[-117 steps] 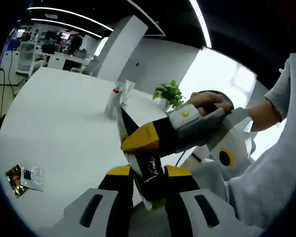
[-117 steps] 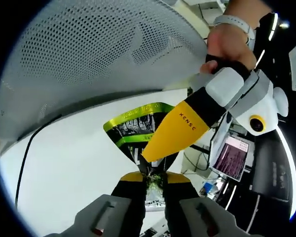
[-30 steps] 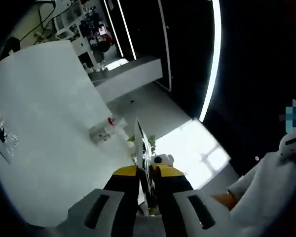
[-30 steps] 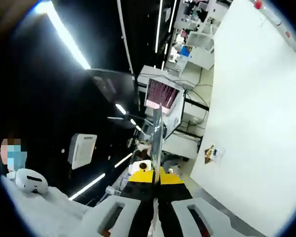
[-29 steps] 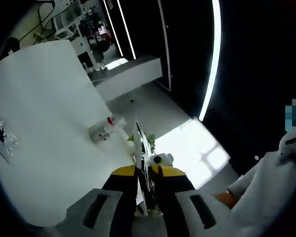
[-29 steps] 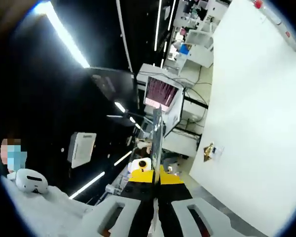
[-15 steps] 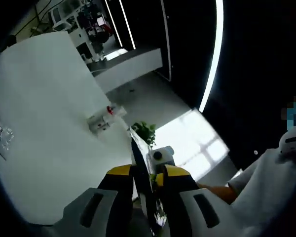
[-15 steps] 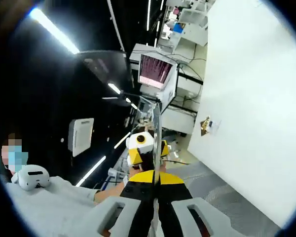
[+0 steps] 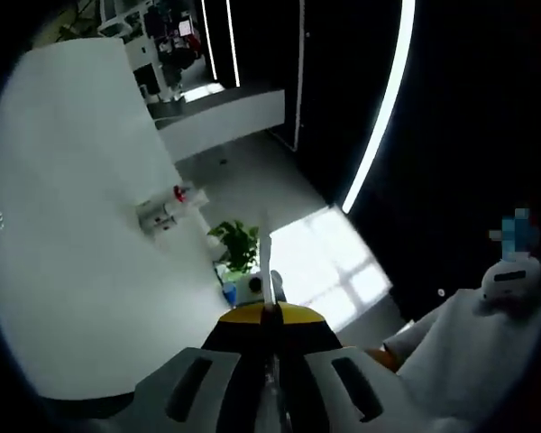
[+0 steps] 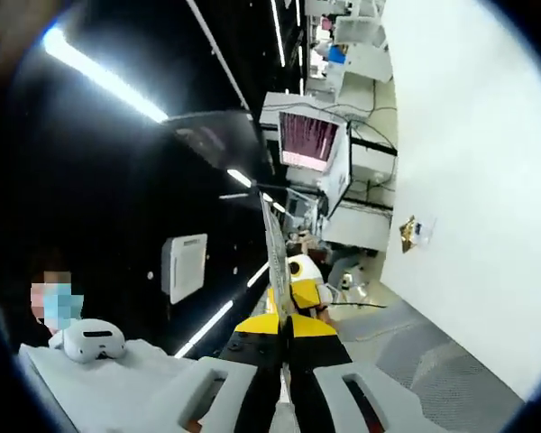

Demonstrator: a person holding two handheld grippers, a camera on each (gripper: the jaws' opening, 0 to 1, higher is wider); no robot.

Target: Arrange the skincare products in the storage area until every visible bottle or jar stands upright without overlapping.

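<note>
We see the white table (image 9: 81, 225) taking up the left half of the left gripper view, tilted hard; in the right gripper view the same table (image 10: 487, 180) fills the right side. Next in size is the person's pale sleeve (image 9: 469, 361) at lower right of the left gripper view, and pale clothing (image 10: 108, 388) at lower left of the right gripper view.

Left gripper (image 9: 269, 316): jaws pressed together on a thin sachet (image 9: 266, 271) seen edge-on, rising as a narrow pale strip from between the yellow tips. Right gripper (image 10: 282, 323): jaws also clamped tight on the sachet (image 10: 275, 248), again edge-on, a thin strip slanting up and left. Beyond the right gripper's tips we see the other gripper (image 10: 298, 284), yellow and white, close to the same strip. So the packet is held in the air off the table edge, between both grippers.

On the table, well away from the grippers, small bottles (image 9: 162, 209) lie or stand together, one with a red cap; we cannot tell which are upright. A green potted plant (image 9: 237, 244) sits near the table edge, just beside the sachet strip. A small foil packet (image 10: 413, 233) lies on the table in the right gripper view.
</note>
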